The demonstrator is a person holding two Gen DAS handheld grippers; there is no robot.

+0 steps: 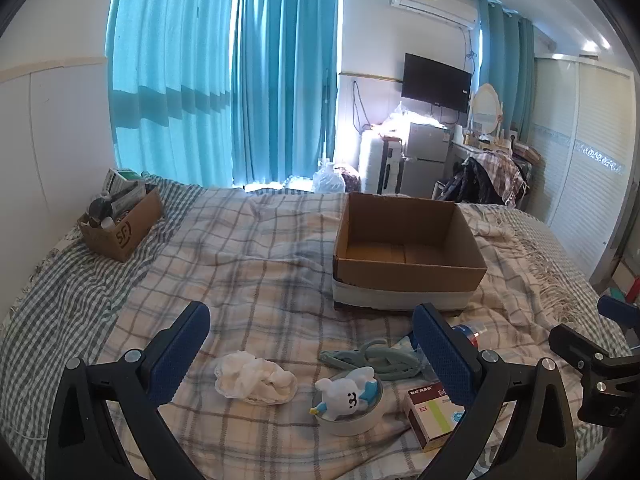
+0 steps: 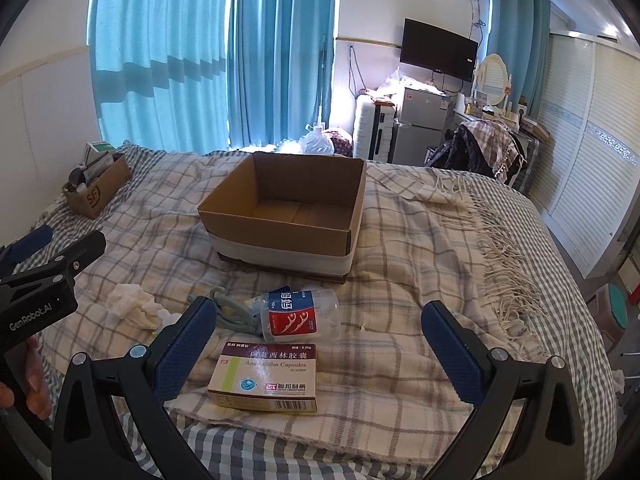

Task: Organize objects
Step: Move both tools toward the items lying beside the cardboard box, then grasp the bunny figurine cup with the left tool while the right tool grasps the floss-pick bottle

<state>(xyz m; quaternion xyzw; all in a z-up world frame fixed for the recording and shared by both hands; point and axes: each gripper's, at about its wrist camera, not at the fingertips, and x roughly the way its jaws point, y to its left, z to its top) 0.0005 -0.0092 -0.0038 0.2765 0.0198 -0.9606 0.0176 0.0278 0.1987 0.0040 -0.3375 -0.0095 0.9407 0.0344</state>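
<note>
Right tool (image 2: 320, 344) spread wide above medicine box (image 2: 266, 378), cardboard box (image 2: 288, 216) beyond

bed (image 2: 400, 240) | open box (image 2: 288, 216) | medicine box (image 2: 266, 378) | floss jar (image 2: 298, 316) | cloth (image 1: 254, 376)

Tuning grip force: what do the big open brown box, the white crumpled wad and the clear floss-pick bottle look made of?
Big open brown box: corrugated cardboard, matte, with folded flaps and a white band around the base. White crumpled wad: soft cloth or tissue, wrinkled and limp; can't tell which. Clear floss-pick bottle: thin transparent plastic, glossy, with a red and blue printed label.
</note>
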